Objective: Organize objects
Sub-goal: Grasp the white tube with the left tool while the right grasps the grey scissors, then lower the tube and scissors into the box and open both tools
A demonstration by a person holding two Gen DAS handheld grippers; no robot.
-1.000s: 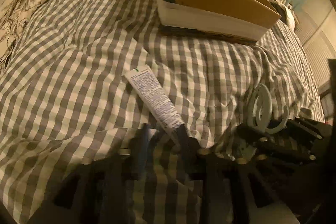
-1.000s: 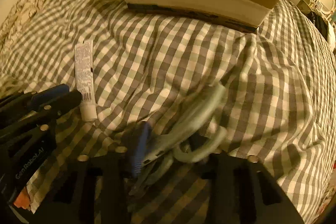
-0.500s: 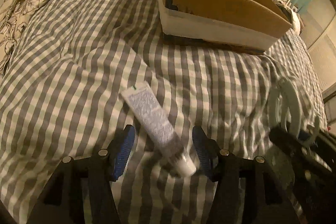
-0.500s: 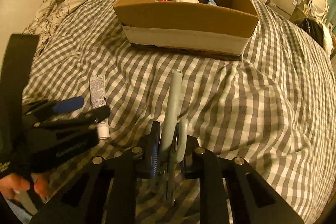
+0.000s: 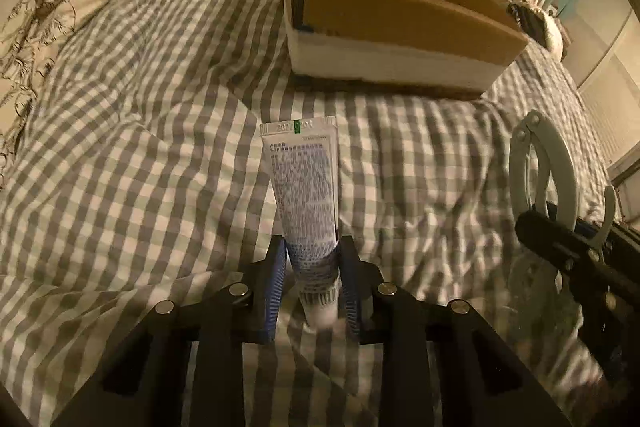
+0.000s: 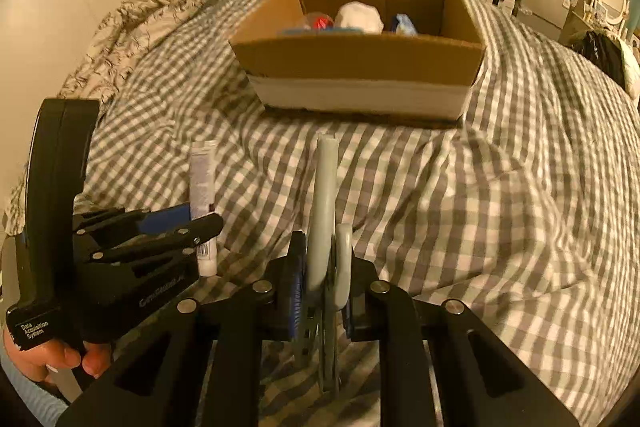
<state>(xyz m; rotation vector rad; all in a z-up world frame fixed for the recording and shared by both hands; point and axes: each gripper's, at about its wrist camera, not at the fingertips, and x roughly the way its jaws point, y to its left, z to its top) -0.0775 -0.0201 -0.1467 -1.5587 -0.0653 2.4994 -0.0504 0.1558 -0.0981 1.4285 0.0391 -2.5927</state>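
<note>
The left gripper (image 5: 312, 275) clamps a white tube (image 5: 306, 195) near its cap end, lifted above the checked bedspread (image 5: 160, 167). The right gripper (image 6: 322, 283) clamps a grey tool (image 6: 326, 211). The cardboard box (image 6: 360, 63) sits at 12 o'clock, holding a white ball (image 6: 358, 17)

Both wrist cameras sit low above the bed (image 5: 140, 155), each looking forward along its own gripper toward the cardboard box (image 5: 400, 15) ahead. The left view sees the right gripper (image 5: 560, 223) at its right edge; the right view sees the left gripper (image 6: 192, 223) at its left. Both share the box and checkered bedding.
</note>
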